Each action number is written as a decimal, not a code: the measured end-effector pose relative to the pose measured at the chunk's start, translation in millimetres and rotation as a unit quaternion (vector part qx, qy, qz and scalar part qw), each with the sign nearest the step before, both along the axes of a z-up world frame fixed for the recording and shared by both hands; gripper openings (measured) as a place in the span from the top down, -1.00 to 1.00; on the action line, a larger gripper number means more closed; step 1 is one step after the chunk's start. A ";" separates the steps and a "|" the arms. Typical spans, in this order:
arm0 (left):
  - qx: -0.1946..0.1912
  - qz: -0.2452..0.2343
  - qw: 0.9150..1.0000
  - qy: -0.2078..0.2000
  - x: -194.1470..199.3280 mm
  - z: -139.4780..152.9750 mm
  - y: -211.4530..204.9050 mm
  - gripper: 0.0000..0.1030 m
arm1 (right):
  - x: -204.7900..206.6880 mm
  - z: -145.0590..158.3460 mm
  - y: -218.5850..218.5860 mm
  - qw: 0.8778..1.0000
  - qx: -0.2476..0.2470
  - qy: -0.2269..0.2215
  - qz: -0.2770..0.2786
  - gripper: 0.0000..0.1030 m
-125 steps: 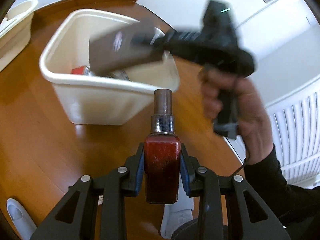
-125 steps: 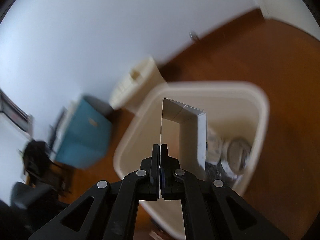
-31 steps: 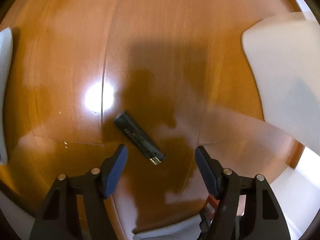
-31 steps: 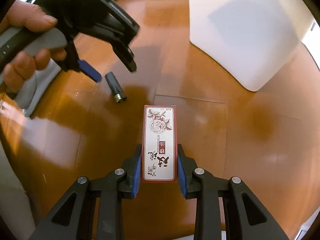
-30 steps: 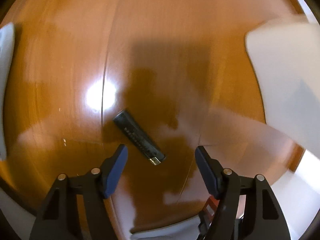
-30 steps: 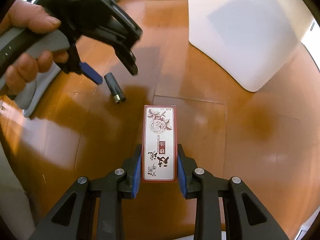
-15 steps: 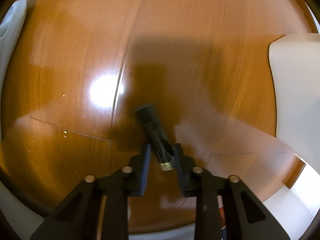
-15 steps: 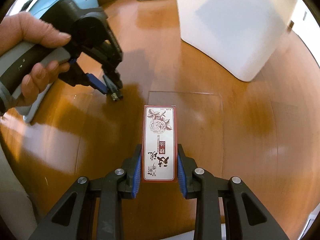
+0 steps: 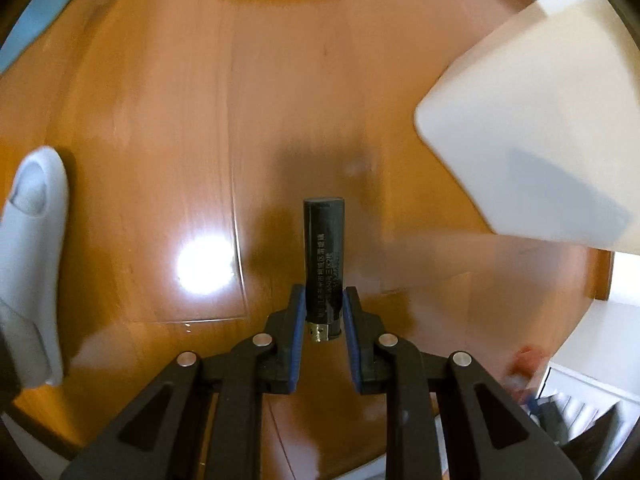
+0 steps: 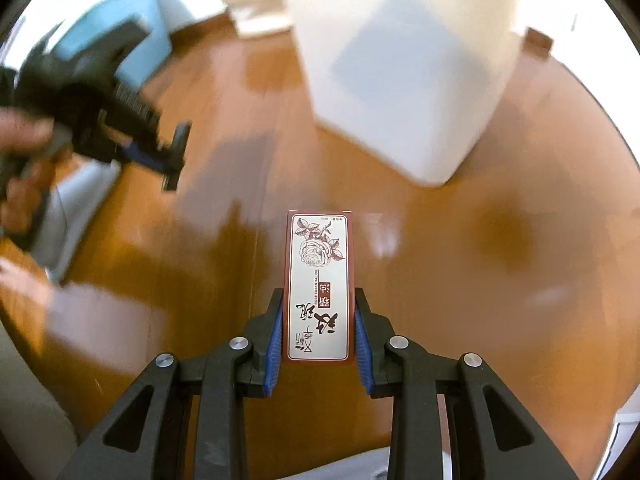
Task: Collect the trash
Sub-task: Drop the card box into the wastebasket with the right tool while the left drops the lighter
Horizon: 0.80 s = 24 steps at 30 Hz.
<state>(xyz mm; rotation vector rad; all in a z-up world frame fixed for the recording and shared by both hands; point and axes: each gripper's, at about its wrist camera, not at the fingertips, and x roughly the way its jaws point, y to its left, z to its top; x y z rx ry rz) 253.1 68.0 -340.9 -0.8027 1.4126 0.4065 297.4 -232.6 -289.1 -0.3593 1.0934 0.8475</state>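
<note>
My left gripper point(image 9: 323, 304) is shut on a black cylindrical tube point(image 9: 324, 248) with white print and a metal end, held above the wooden floor. My right gripper point(image 10: 318, 320) is shut on a red and silver rose-printed box point(image 10: 318, 284). The cream trash bin point(image 9: 532, 128) stands to the right in the left wrist view and ahead in the right wrist view point(image 10: 404, 68); only its outer wall shows. The left gripper also shows, blurred, at the left of the right wrist view point(image 10: 172, 160), with the tube in it.
A grey slipper point(image 9: 32, 264) lies at the left on the wooden floor point(image 9: 200, 100). A blue box point(image 10: 132, 36) stands at the back left by the wall. A white radiator point(image 9: 584, 404) is at the lower right.
My left gripper closed on the black tube and lifted it off the floor. Both grippers have swung toward the cream bin. The right gripper keeps hold of the rose box.
</note>
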 end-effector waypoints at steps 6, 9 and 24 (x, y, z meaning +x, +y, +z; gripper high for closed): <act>0.012 -0.006 1.000 -0.026 -16.5 26.3 0.6 0.65 | 52.5 144.5 -26.5 0.979 0.191 -0.061 -0.039 0.39; 0.011 -0.010 1.000 -0.026 -22.0 29.4 -4.6 0.65 | 87.5 196.9 -11.4 0.968 0.220 -0.114 -0.042 0.39; 0.012 0.004 1.000 -0.029 -15.7 38.8 19.3 0.65 | 211.3 89.2 137.0 0.996 -0.086 -0.010 0.013 0.35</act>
